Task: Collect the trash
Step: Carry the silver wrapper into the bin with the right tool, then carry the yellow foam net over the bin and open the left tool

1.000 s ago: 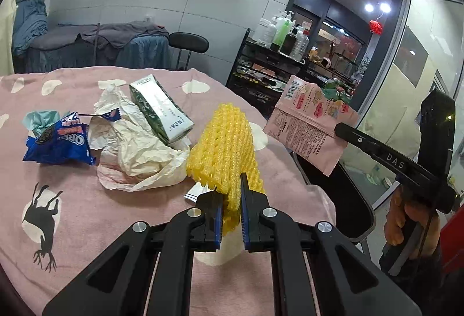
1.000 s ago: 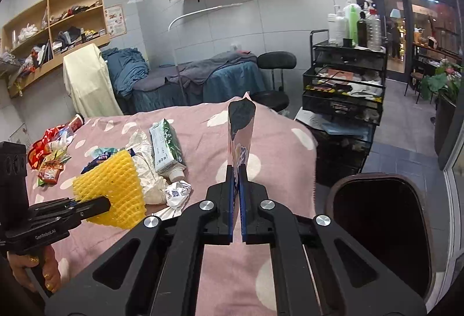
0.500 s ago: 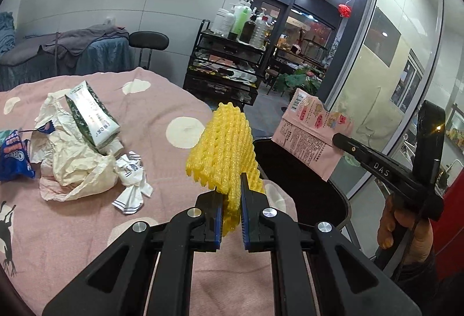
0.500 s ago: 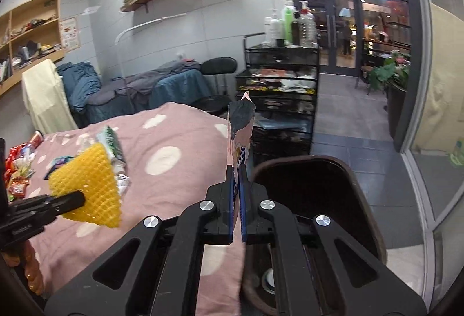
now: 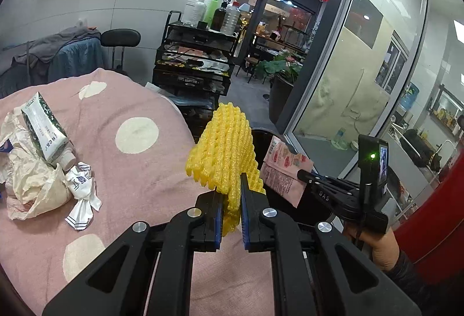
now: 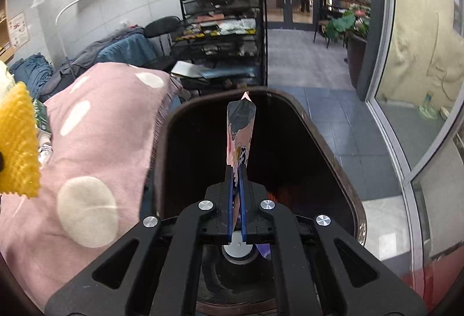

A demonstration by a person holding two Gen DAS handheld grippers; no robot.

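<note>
left gripper (image 5: 232,200) clamps yellow foam net (image 5: 223,150) | right gripper (image 6: 237,171) clamps pink wrapper (image 6: 240,130), over dark bin (image 6: 345,179)

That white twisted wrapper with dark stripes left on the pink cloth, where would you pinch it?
Grip the striped wrapper at its pinched middle, coming straight down from above. It lies flat on the pink tablecloth, flaring at both ends, so the narrow waist probably fits best between the tool's fingers. The crumpled paper crowds its left side.

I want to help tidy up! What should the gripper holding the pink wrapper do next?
Probably open and let go. The right gripper is shut on the pink wrapper, which hangs right over the open dark trash bin, so it should drop inside.
</note>
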